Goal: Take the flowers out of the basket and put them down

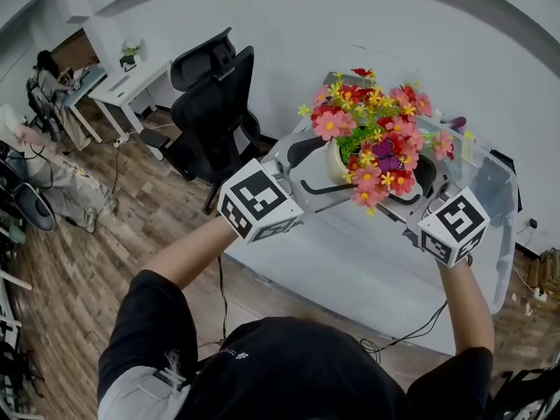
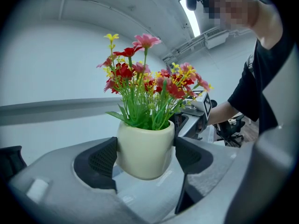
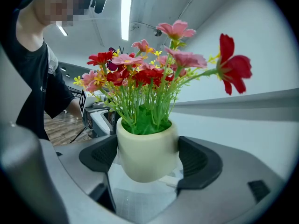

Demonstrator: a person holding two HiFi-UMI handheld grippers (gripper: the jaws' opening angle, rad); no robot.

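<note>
a black office chair (image 1: 214,103) stands on the wooden floor (image 1: 79,269) just beyond the white bench (image 1: 341,274) in front of me. further left, a white desk (image 1: 131,81) carries a small potted plant (image 1: 130,52). a ceiling light strip (image 3: 125,15) glows overhead.

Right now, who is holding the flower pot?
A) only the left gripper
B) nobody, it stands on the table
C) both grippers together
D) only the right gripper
C: the left gripper has its jaws pressed on both sides of the cream flower pot, and the right gripper clamps the same pot from the other side, so the pot hangs in the air between them.
</note>
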